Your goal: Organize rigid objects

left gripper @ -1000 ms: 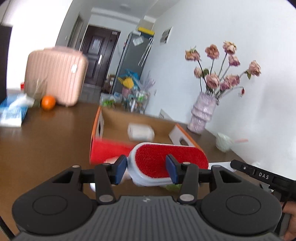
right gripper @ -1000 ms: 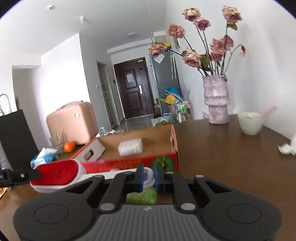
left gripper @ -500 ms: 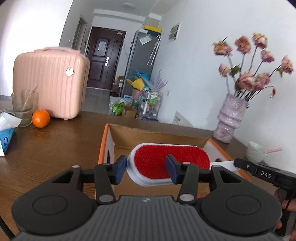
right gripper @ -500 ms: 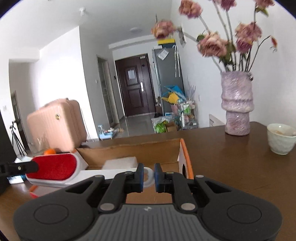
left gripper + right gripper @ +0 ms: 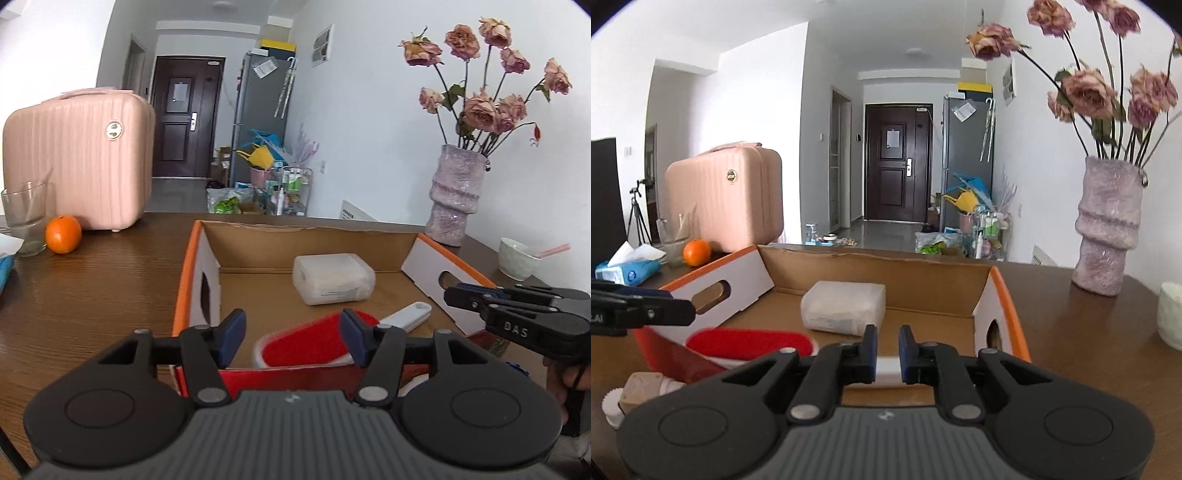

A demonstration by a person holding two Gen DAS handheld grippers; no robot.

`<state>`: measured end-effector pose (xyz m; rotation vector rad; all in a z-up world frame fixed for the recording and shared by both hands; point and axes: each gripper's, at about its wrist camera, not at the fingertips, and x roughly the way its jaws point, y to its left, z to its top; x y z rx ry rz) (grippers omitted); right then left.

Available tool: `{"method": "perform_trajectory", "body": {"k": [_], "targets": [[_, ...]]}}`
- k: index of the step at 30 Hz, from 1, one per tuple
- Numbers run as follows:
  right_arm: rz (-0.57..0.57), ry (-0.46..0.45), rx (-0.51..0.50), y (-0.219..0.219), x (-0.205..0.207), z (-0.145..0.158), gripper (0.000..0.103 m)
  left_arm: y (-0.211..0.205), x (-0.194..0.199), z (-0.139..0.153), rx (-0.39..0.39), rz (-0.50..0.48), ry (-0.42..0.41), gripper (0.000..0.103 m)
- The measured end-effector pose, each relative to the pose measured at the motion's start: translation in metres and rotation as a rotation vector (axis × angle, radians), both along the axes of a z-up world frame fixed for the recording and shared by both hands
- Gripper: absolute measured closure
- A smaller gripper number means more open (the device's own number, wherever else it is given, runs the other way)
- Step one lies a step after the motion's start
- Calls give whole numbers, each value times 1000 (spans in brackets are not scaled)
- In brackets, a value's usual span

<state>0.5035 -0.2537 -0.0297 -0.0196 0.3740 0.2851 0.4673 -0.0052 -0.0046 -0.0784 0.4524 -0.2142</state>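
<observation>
Lint brush (image 5: 306, 345), red pad up, lies inside cardboard box (image 5: 314, 236) near front wall. Left gripper (image 5: 291, 341) spread wide, empty. Right gripper (image 5: 887, 349) narrow, pinching white handle; release gently, lift straight clear.

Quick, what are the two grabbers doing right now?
Left gripper: open, brush lies below in the box.
Right gripper: almost shut, with the brush handle between its fingers.

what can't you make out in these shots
- Right wrist view: whether the right gripper clamps the brush handle; its jaws cover the contact.
- Left wrist view: label on the white case, too small.
- Left wrist view: near end of the brush head, behind the box wall.
</observation>
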Motion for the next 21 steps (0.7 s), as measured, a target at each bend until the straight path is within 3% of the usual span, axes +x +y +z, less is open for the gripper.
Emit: {"method": "perform_trajectory", "body": {"k": [8, 12, 14, 18, 20, 21], "targets": [[-22, -62, 5, -1, -13, 9, 88, -11, -6, 4, 79, 36, -47, 36], [-37, -103, 4, -1, -36, 24, 83, -19, -25, 15, 105, 62, -73, 34], [-31, -112, 13, -2, -51, 34, 78, -21, -41, 23, 120, 66, -102, 29], [-48, -168, 23, -7, -89, 54, 55, -23, -79, 41, 124, 86, -148, 21], [-57, -210, 30, -10, -111, 62, 38, -22, -99, 48, 118, 95, -176, 11], [-67, -243, 35, -11, -125, 65, 20, -22, -111, 51, 116, 113, -200, 7]]}}
